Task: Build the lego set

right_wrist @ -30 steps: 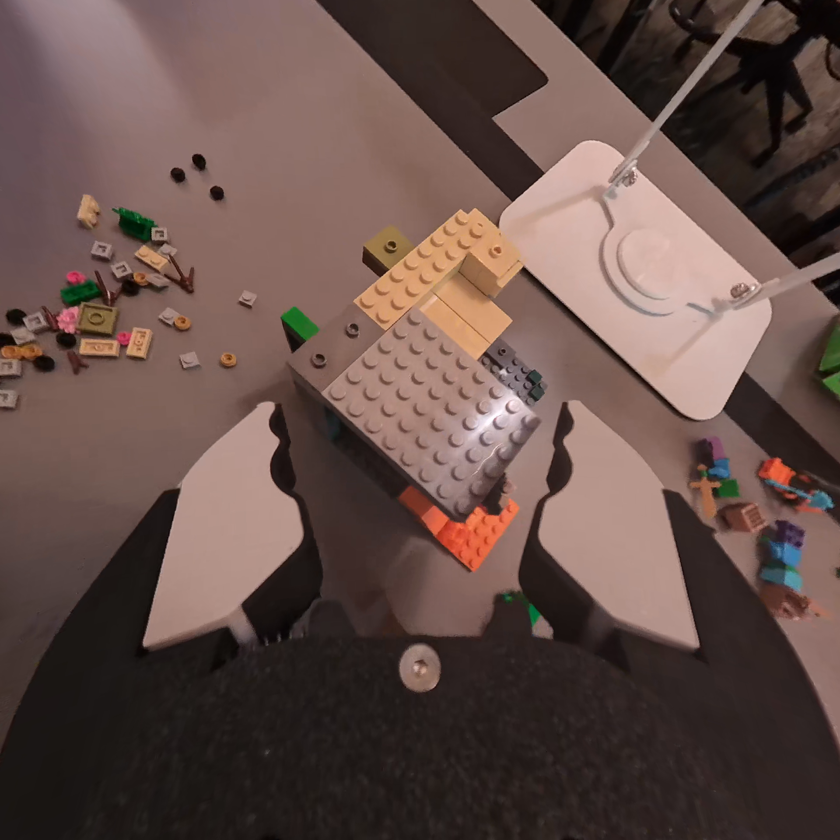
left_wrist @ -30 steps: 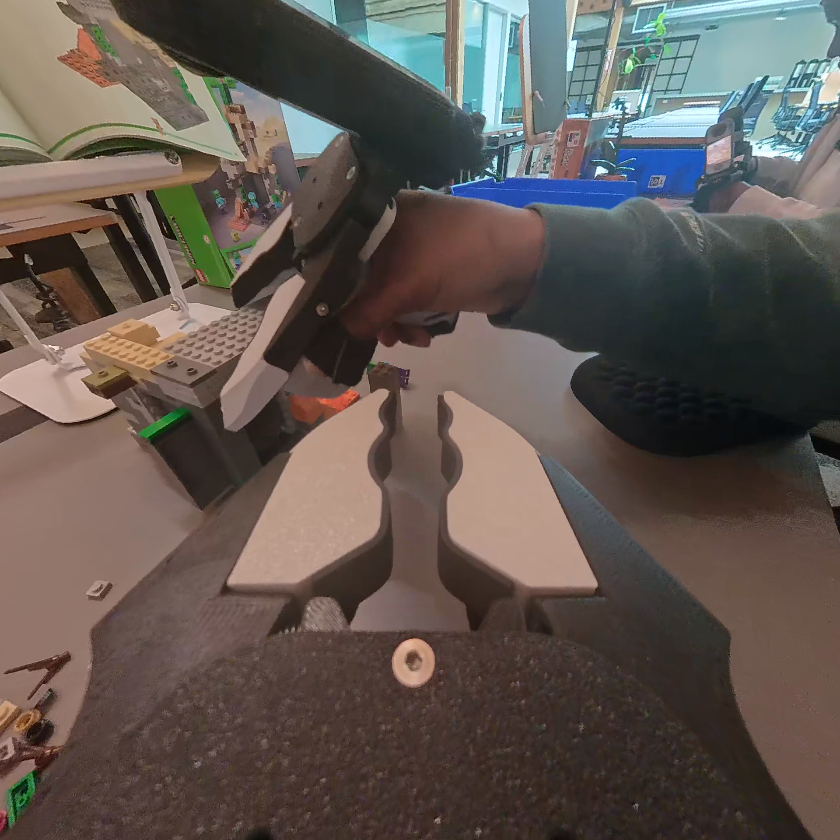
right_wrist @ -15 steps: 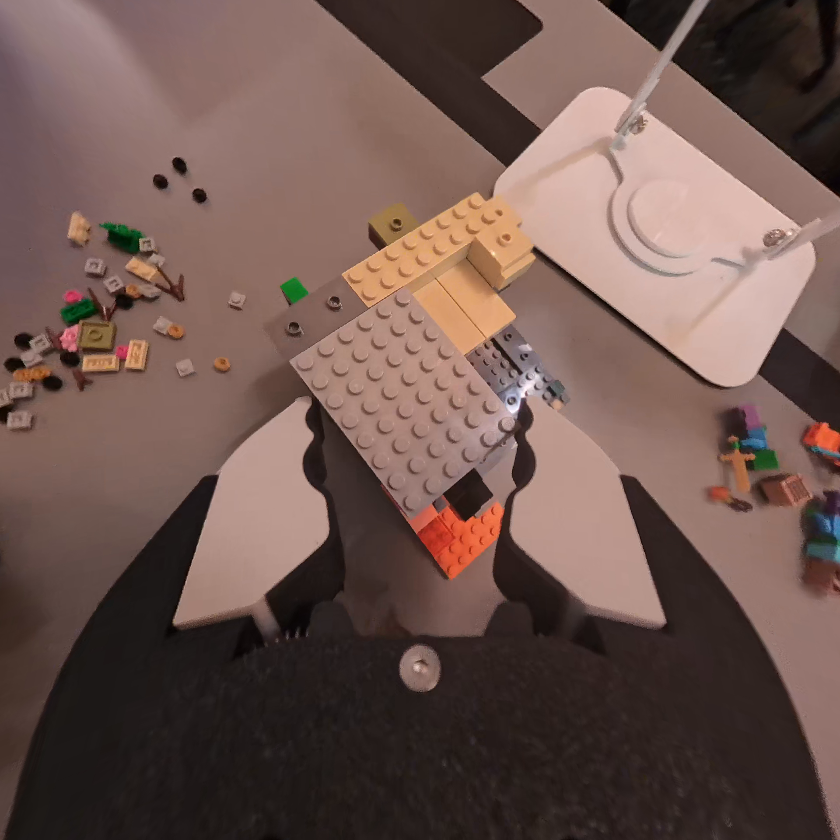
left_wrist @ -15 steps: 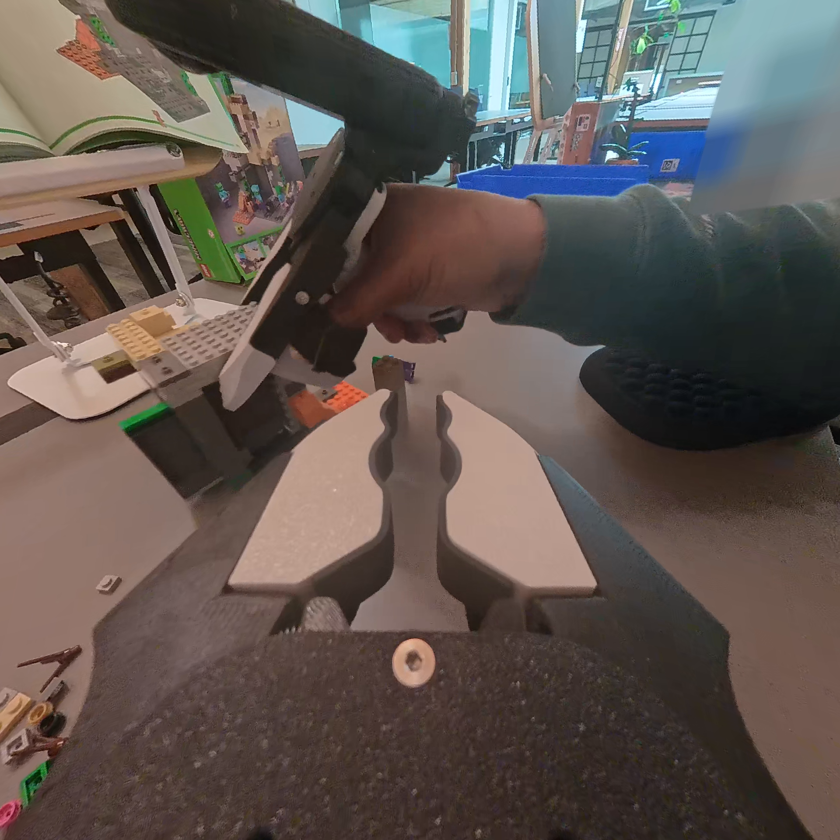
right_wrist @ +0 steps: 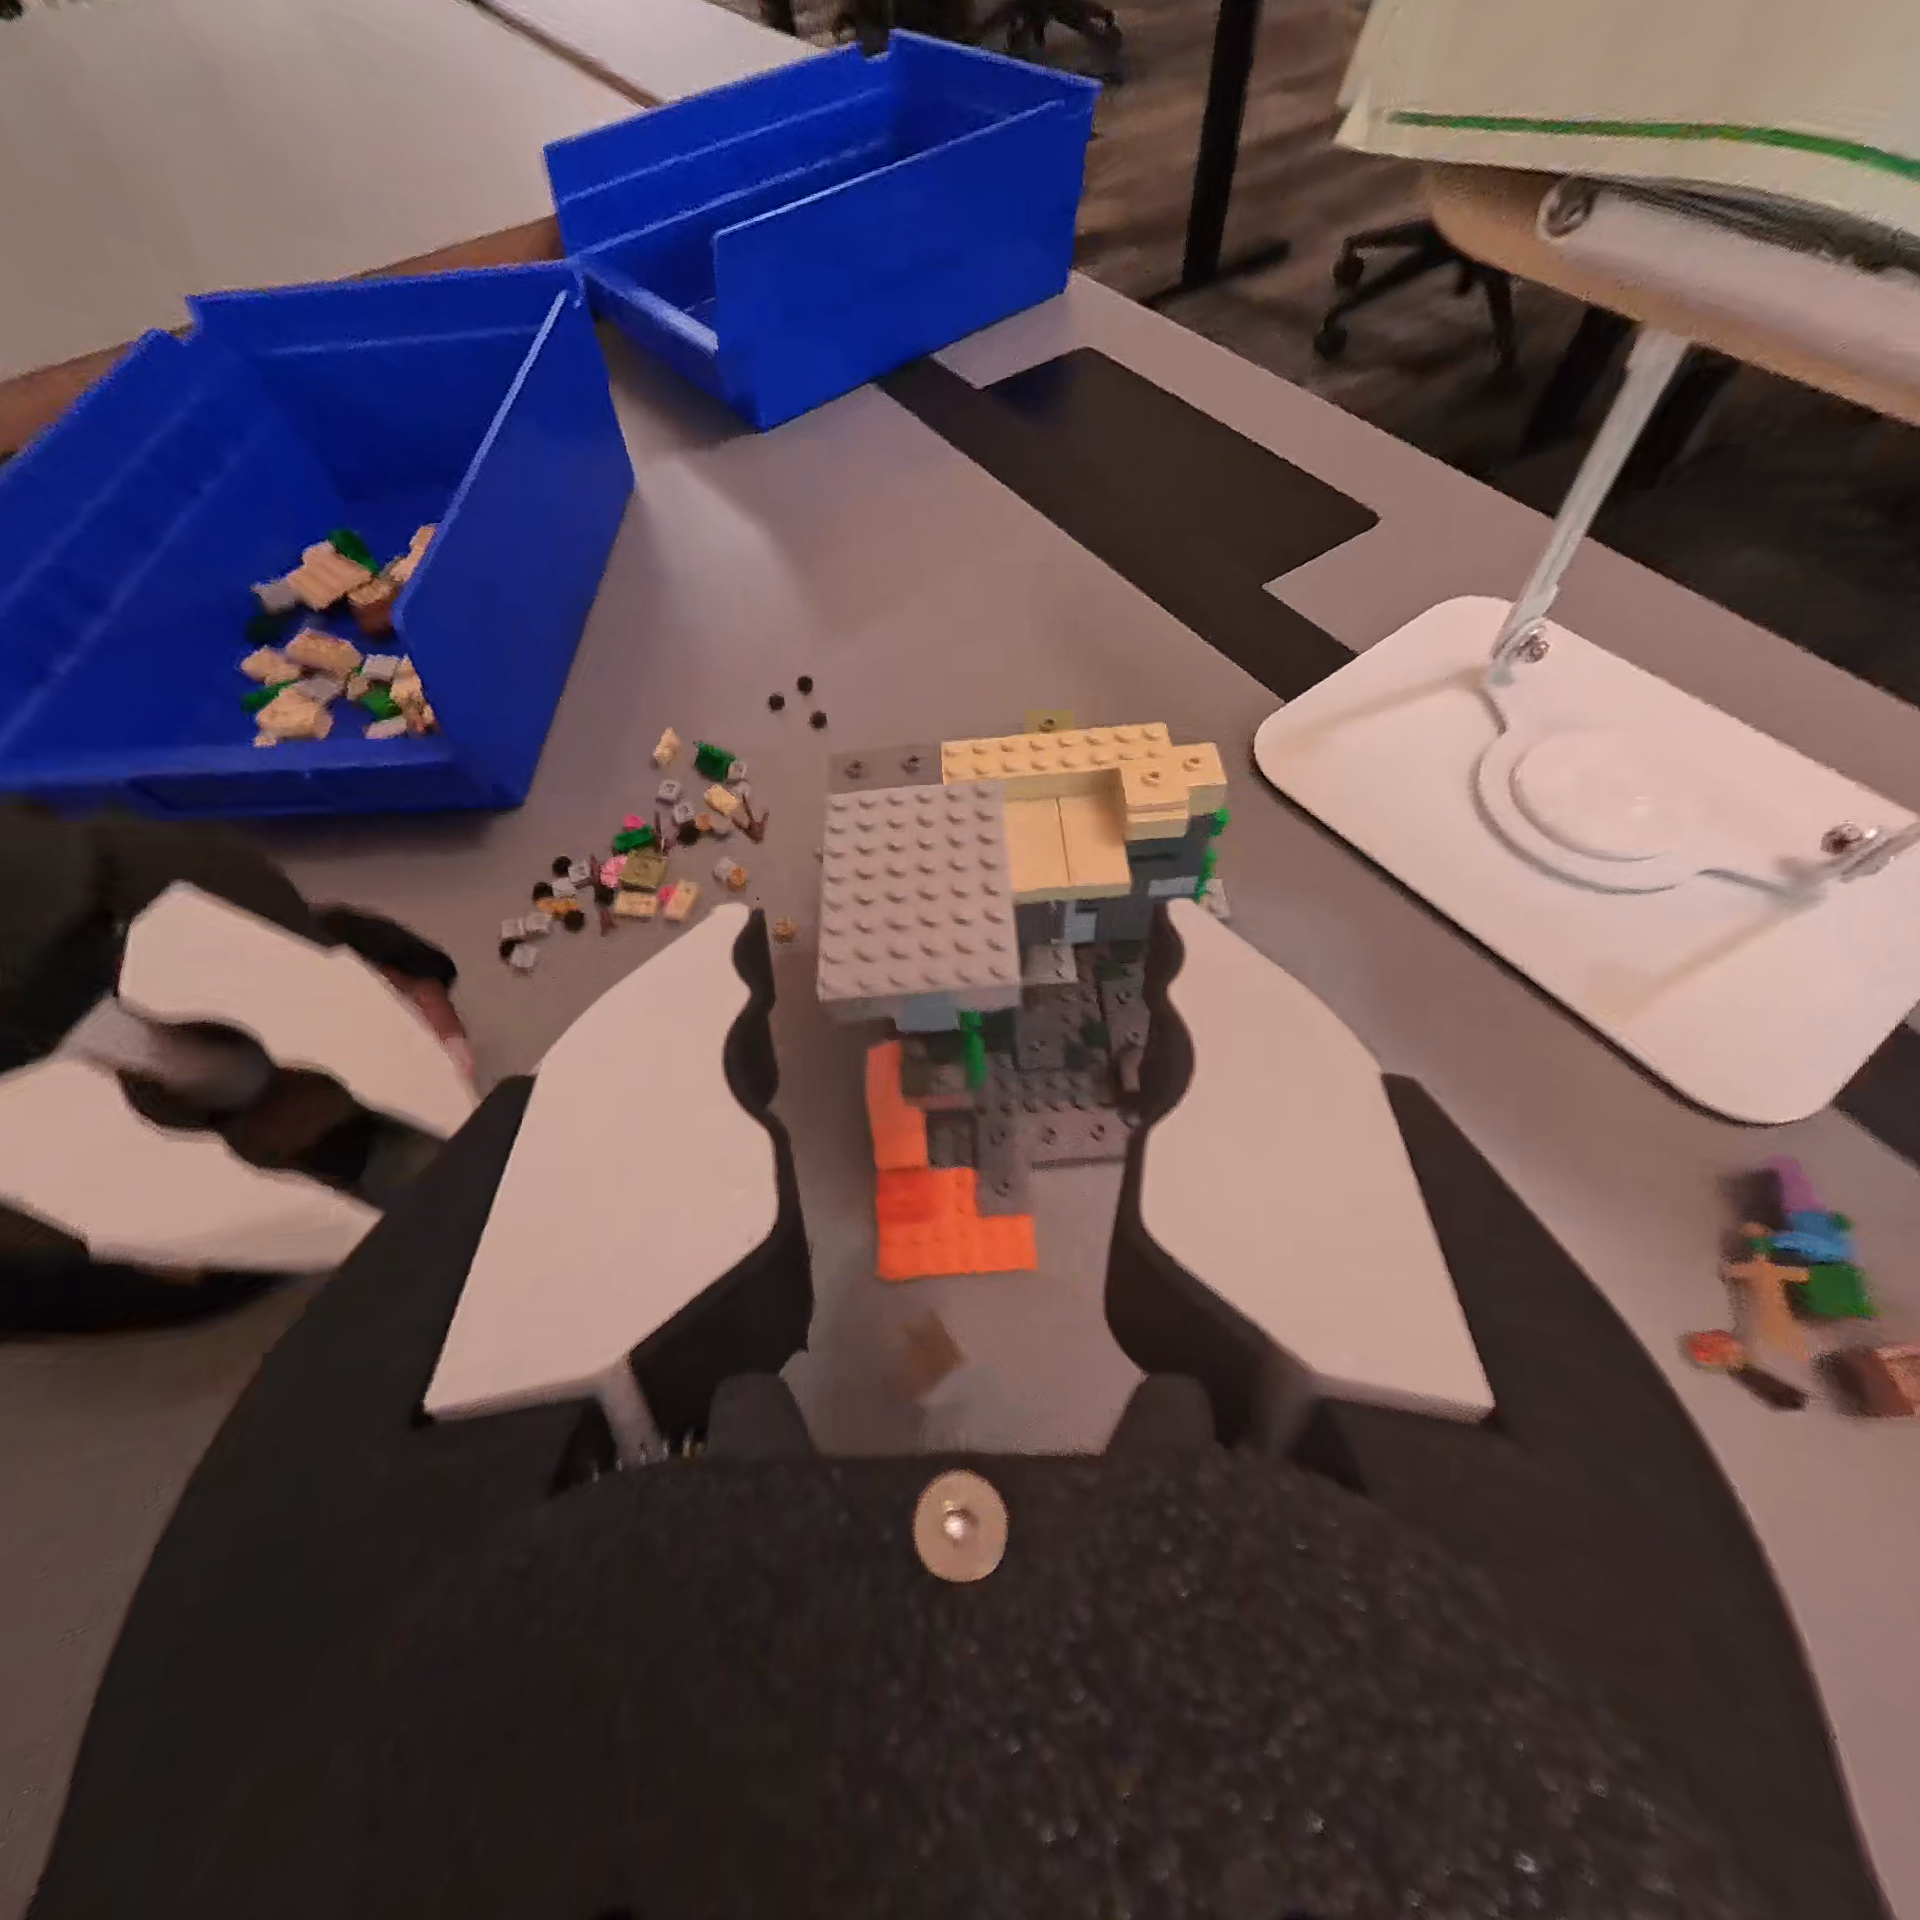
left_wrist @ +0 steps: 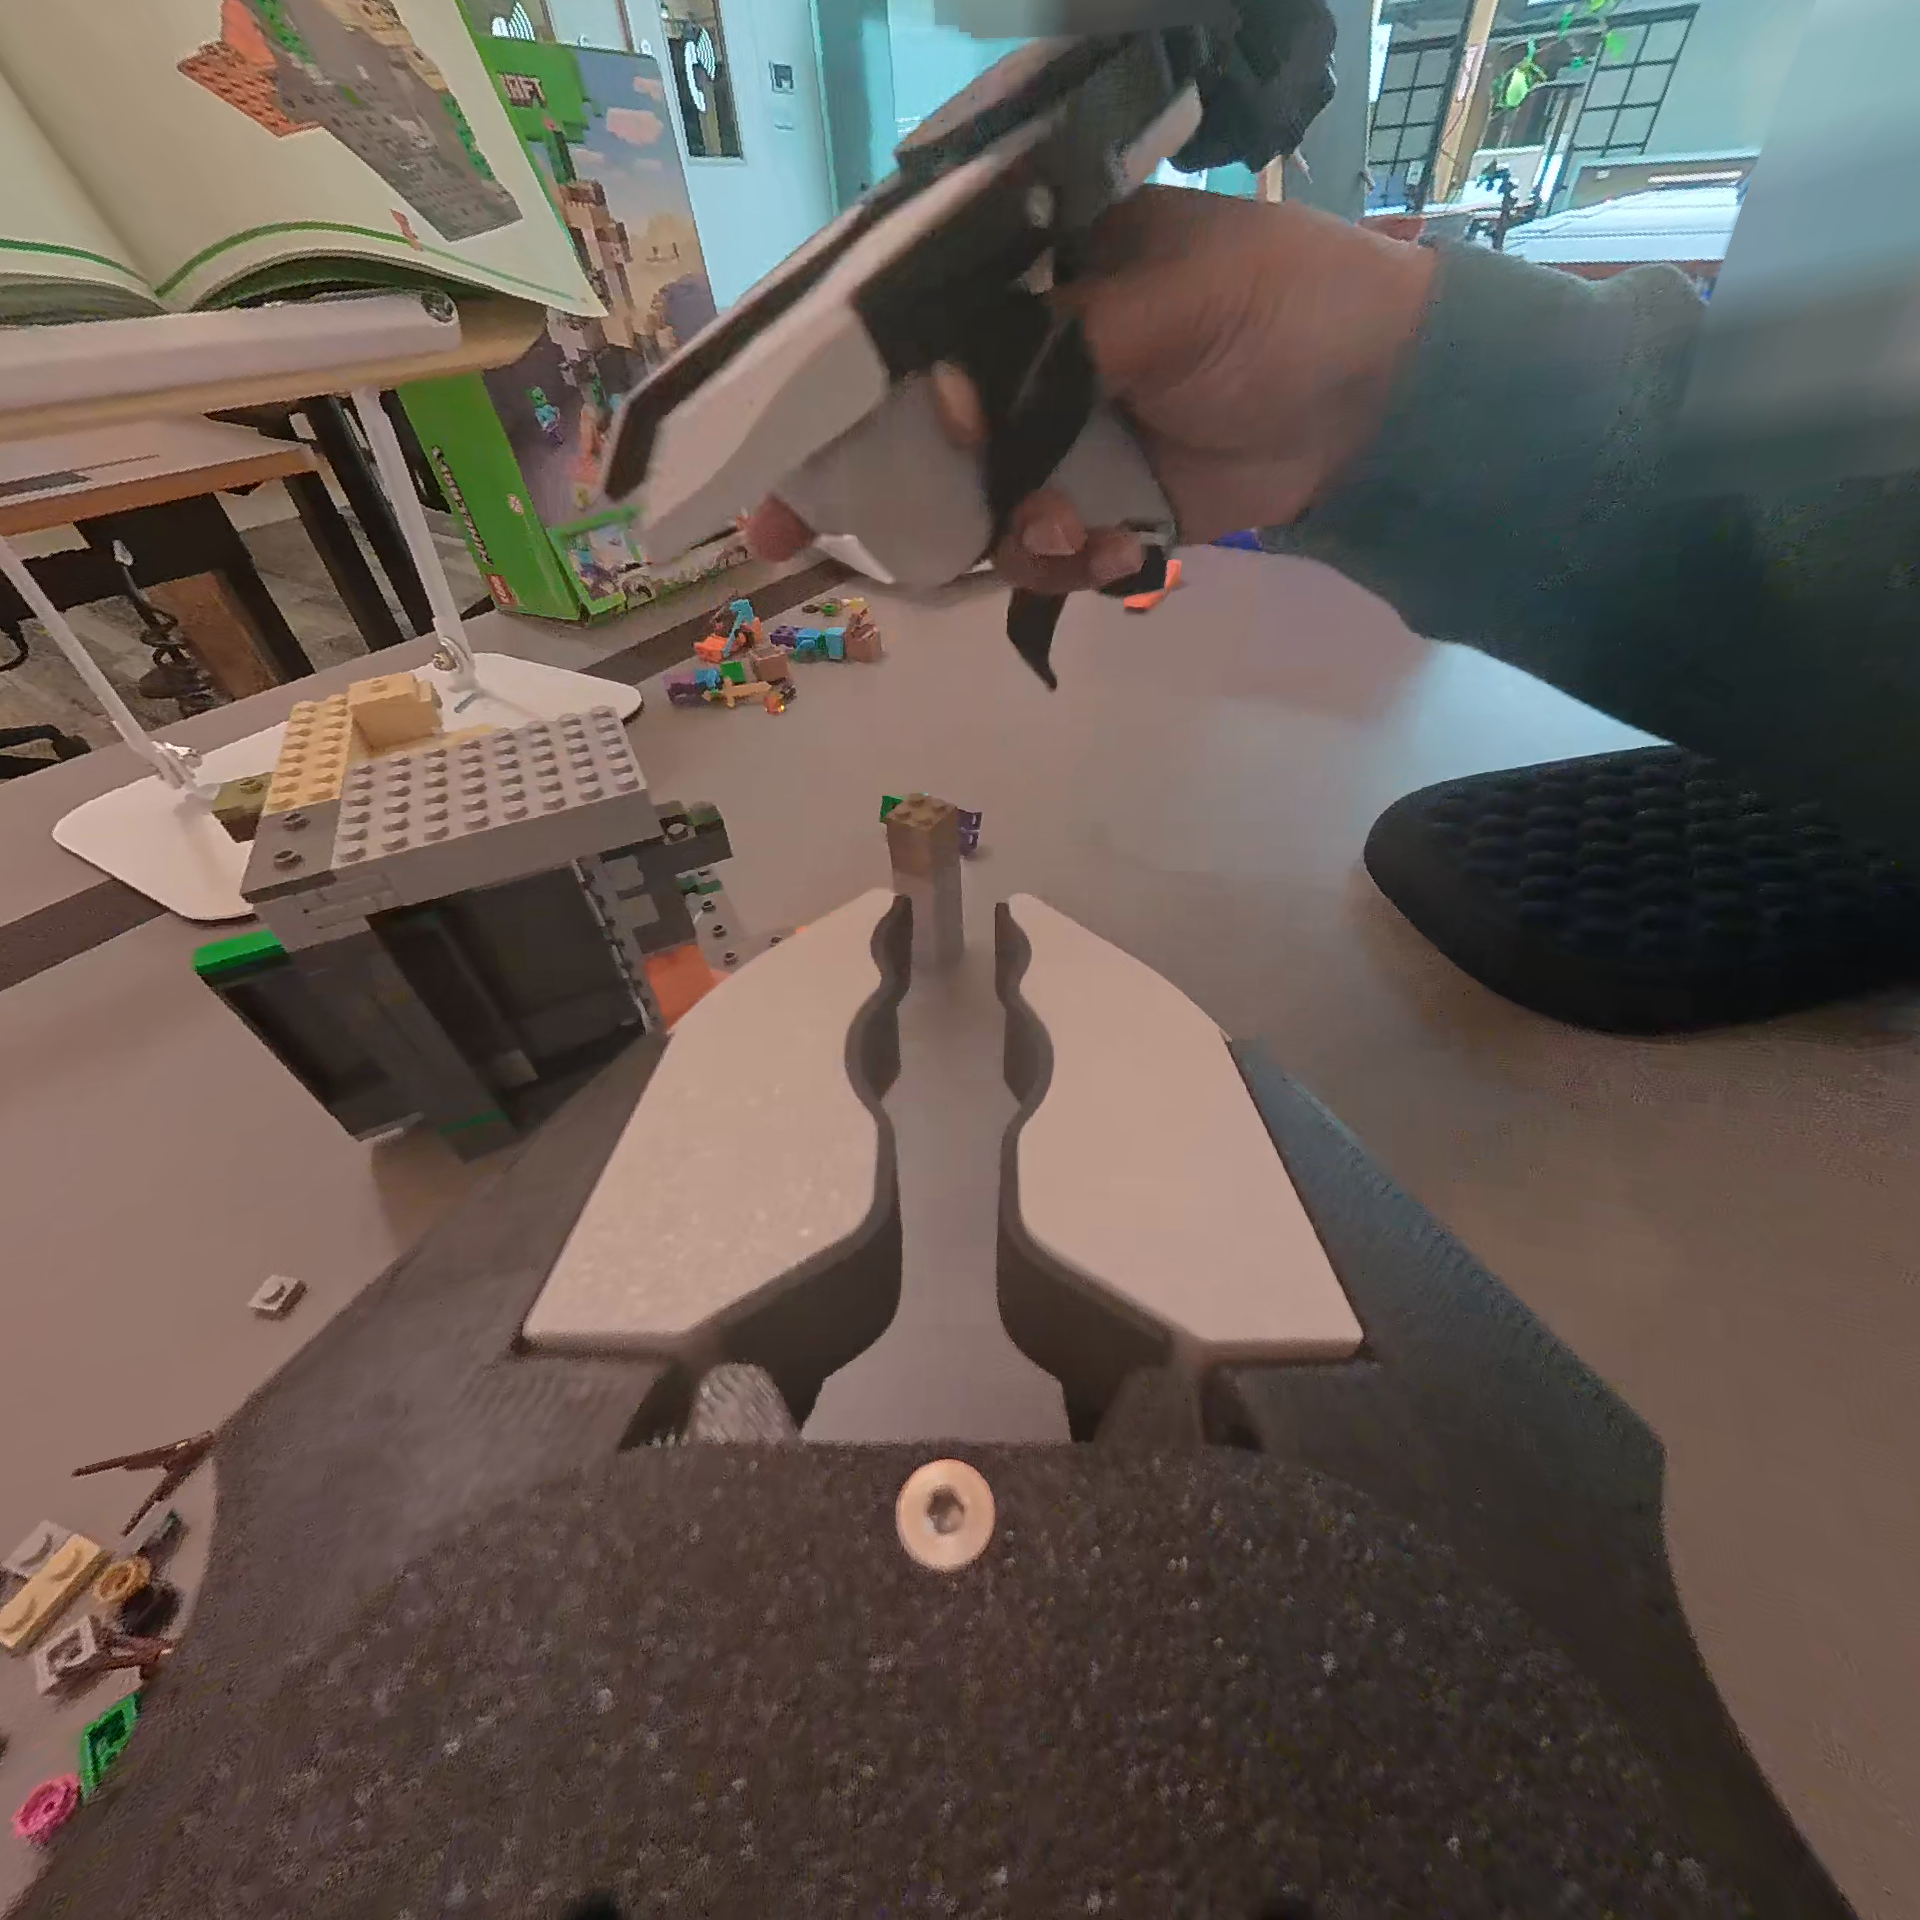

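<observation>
While the right gripper [right_wrist: 961, 914] hangs in the air above the table [right_wrist: 935, 582], its jaws stand wide and carry nothing. The left wrist view shows it well clear of everything below.

- Brick build [right_wrist: 914, 894]: directly beneath and ahead of the right gripper's fingertips, resting on the table. In that view it is framed between the two fingers, and neither touches it. The grey studded roof plate lies toward the left finger and the tan plates beyond it. The orange plates [right_wrist: 935, 1216] at its foot lie back toward the palm.
- Left gripper [left_wrist: 951, 914]: low over the table, jaws narrow. A small brick column [left_wrist: 925, 862] stands upright at the fingertips. Table shows between it and the right finger, so no clamp is evident.
- Off the right gripper's left finger: loose small pieces [right_wrist: 634, 873], with blue bins [right_wrist: 312, 468] farther out.
- Off its right finger: white stand base [right_wrist: 1558, 831]. Nearer the palm is a heap of small figures [right_wrist: 1797, 1278].

Handling, as a judgement: the build looks light and rigid, but it is only pressed together. The overhanging roof plate and the green sprigs would likely pop off under a squeeze or a lift from the edge. The smooth plastic may slip. The soundest hold looks to be across the dark solid walls below the roof, on opposite flat faces.
</observation>
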The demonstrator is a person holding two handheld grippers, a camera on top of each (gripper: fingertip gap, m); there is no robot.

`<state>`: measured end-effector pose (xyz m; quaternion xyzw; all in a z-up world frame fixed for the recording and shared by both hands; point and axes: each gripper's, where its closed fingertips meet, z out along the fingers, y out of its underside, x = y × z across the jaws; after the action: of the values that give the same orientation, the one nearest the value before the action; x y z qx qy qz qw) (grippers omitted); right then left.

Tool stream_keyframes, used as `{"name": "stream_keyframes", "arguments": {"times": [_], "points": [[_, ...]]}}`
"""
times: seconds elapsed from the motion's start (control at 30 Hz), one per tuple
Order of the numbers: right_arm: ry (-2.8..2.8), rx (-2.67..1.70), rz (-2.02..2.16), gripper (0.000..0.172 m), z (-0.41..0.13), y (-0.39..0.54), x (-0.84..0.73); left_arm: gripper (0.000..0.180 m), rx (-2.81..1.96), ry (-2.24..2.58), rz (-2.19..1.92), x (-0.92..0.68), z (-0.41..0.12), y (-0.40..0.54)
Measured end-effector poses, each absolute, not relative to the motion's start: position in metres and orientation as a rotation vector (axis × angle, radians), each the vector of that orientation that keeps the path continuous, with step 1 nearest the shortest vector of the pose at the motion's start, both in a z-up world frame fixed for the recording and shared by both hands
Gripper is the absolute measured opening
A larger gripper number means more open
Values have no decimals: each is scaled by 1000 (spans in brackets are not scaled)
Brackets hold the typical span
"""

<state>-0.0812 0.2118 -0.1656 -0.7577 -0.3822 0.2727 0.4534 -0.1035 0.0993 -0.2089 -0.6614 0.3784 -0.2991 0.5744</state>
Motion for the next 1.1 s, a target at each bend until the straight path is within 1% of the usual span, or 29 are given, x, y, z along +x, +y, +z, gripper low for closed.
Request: {"name": "stream_keyframes", "arguments": {"times": [0.17, 0.23, 0.4, 0.43, 0.57, 0.6, 0.63, 0.8, 0.93, 1.03, 1.1], "points": [[-1297, -1761, 675, 68, -200, 186, -46, 15, -1564, 866, -701, -105, -211, 104], [-1425, -1705, 682, 65, -220, 172, -37, 15, -1569, 845, -711, -106, -211, 107], [-1480, -1667, 704, 60, -254, 163, -36, 17, -1625, 768, -661, -108, -217, 130], [-1479, -1660, 706, 58, -257, 164, -39, 21, -1647, 750, -623, -110, -219, 138], [-1462, -1675, 619, 38, -270, 173, -45, 38, -1730, 612, -474, -123, -220, 173], [-1457, -1673, 615, 31, -272, 172, -47, 42, -1760, 572, -425, -128, -222, 183], [-1438, -1662, 614, 19, -272, 172, -49, 46, -1790, 545, -379, -133, -225, 192], [-1409, -1637, 588, 18, -271, 169, -48, 57, -1930, 475, -287, -146, -248, 220], [-1397, -1626, 596, 18, -271, 168, -46, 64, -1965, 510, -233, -144, -259, 237], [-1400, -1625, 594, 18, -271, 167, -46, 58, -1965, 570, -228, -142, -262, 246], [-1410, -1614, 586, 17, -271, 166, -46, 47, -1955, 633, -236, -141, -262, 250]]}}
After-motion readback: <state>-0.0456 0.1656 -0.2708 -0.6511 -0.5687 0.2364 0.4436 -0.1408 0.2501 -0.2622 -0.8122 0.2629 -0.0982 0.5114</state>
